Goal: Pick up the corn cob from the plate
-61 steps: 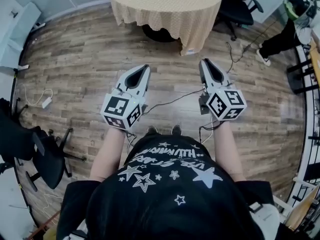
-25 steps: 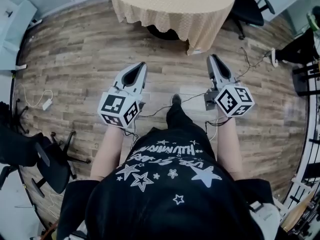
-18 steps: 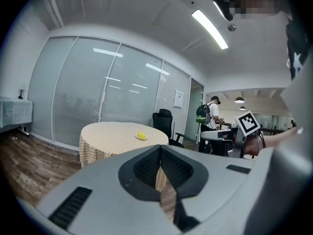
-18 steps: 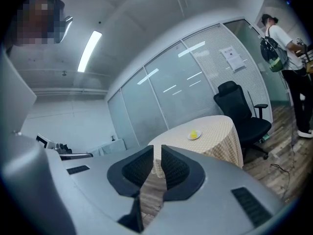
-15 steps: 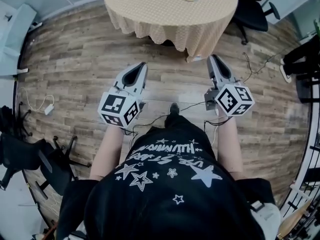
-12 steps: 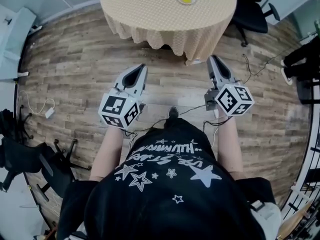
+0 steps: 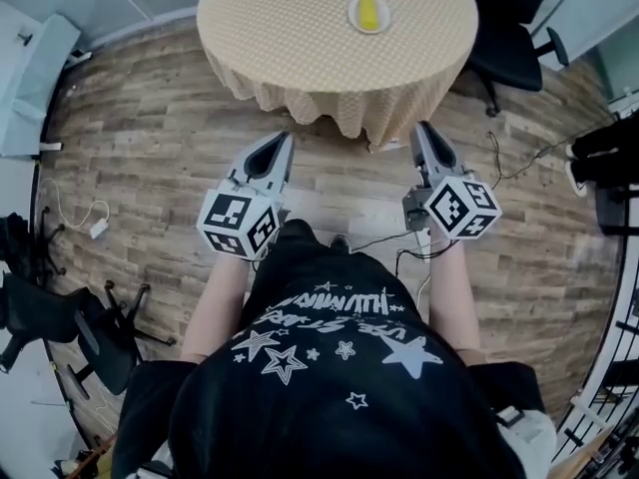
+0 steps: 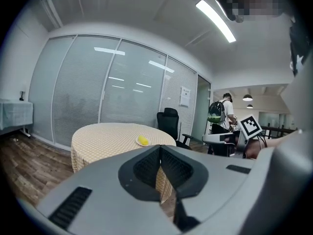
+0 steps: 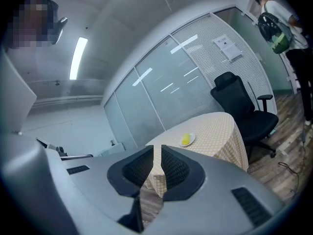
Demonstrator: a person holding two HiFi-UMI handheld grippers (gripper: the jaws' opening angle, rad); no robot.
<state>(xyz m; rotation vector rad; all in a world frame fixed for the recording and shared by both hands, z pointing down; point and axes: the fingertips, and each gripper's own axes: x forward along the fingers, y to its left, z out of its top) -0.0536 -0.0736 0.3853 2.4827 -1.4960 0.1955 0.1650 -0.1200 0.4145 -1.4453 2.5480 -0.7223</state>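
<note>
the corn cob (image 7: 368, 11) lies on the plate (image 7: 352, 19) on the round bench (image 7: 290, 28). the left gripper (image 7: 279, 139) and the right gripper (image 7: 422, 129), well apart from it, both have jaws together, holding nothing.

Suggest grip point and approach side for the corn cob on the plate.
Mid-length of the corn cob, jaws closing across its narrow width: it lies flat on the plate, long axis running roughly away from the person. Come from above and the near side, probably with the right gripper, which must open first.

Head view steep down; L/R gripper views level twd shared table (image 7: 300, 28).
</note>
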